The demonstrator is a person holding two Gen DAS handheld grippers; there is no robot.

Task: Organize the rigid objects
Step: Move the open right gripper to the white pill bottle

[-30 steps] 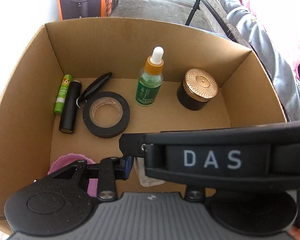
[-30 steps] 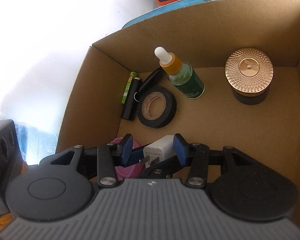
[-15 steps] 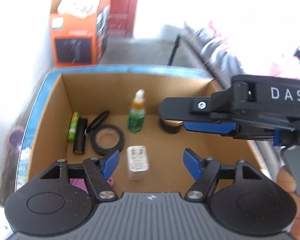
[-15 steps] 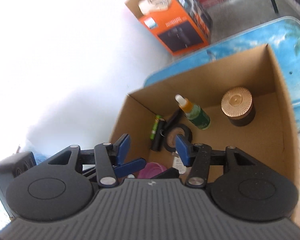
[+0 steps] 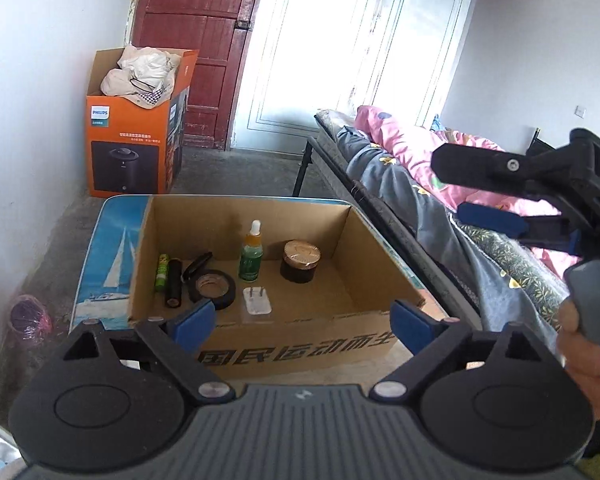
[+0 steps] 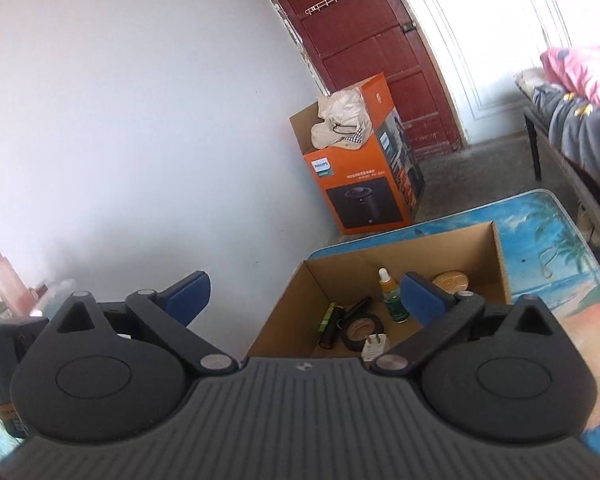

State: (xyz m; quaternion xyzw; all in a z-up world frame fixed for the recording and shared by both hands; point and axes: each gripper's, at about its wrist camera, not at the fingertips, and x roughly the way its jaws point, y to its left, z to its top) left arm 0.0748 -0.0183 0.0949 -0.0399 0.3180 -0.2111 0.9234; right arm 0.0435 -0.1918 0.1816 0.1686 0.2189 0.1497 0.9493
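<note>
A brown cardboard box [image 5: 300,354] stands on the table. On its floor are a white charger plug [image 5: 257,302], a black tape roll [image 5: 213,289], a green dropper bottle [image 5: 251,258], a gold-lidded jar [image 5: 300,262] and a green tube [image 5: 162,272]. My left gripper [image 5: 302,322] hovers before the box's near wall, its jaws opening with nothing between them. My right gripper [image 6: 306,298] is raised above and behind the box [image 6: 284,308], its jaws also opening and empty. The charger plug [image 6: 374,346] lies below it. From the left wrist the right gripper [image 5: 460,188] shows at the right.
The box sits on a table with a beach print [image 6: 552,264]. An orange carton [image 5: 132,148] stands on the floor by a red door [image 5: 196,40]. A bed with pink and grey bedding [image 5: 420,160] runs along the right. A person's hand [image 5: 588,356] grips the right handle.
Both grippers pulled back and up out of the box and their jaws spread wide. The right gripper let go of the white charger plug, which now lies on the box floor.
</note>
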